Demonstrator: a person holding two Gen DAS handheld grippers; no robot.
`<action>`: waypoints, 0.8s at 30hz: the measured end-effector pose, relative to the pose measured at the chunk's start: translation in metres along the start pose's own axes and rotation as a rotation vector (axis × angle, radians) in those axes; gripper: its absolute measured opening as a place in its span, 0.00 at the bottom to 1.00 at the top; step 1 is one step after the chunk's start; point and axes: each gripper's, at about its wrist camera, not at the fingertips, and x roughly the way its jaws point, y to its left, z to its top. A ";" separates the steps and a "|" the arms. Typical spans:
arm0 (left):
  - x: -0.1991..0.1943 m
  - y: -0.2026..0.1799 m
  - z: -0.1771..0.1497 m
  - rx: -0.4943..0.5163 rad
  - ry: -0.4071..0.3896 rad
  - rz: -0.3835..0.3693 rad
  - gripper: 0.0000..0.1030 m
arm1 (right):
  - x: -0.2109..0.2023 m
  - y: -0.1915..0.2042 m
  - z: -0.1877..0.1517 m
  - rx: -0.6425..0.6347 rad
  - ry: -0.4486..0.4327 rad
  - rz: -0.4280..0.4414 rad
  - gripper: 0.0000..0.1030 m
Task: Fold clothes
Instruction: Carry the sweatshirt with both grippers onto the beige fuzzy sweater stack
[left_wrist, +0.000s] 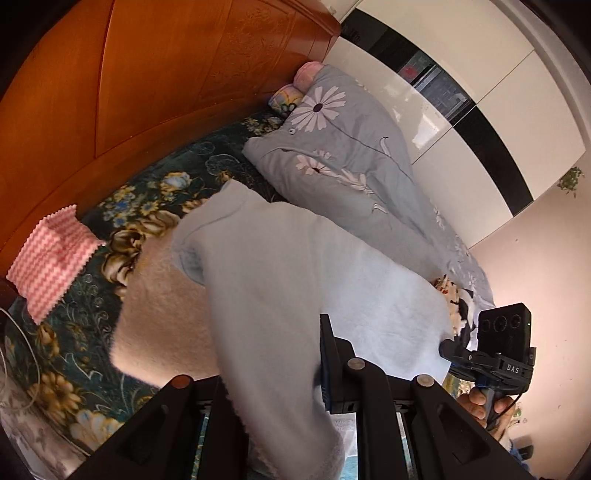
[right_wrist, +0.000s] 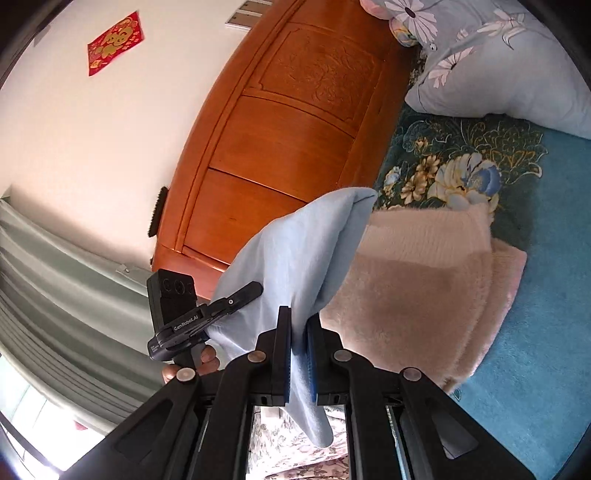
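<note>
- The right gripper (right_wrist: 298, 354) is clamped on a fold of the pale blue fleece garment (right_wrist: 295, 254), held up over the bed.
- The left gripper (left_wrist: 284, 373) pinches the same garment (one finger hidden under cloth).
- Only the left view shows the pink zigzag cloth (left_wrist: 51, 258), far left.
- A fluffy beige blanket (right_wrist: 417, 288) lies folded on the bed below.
- Only the right view shows the red wall decoration (right_wrist: 114, 42).

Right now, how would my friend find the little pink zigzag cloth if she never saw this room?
Start at the big orange wooden headboard and look down to the dark flowery bedspread at its foot. The pink-and-white cloth lies there against the wood, beside the fuzzy beige blanket. It is the only thing with zigzag stripes and jagged edges.
</note>
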 end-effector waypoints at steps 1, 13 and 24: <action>0.006 0.012 0.004 -0.003 0.008 0.006 0.15 | 0.012 -0.006 0.001 0.010 0.005 -0.002 0.07; 0.073 0.125 0.005 -0.211 -0.007 -0.048 0.15 | 0.058 -0.083 0.009 0.124 0.025 -0.046 0.07; 0.068 0.121 0.000 -0.195 -0.015 -0.061 0.15 | 0.085 -0.095 0.033 0.196 0.023 -0.209 0.38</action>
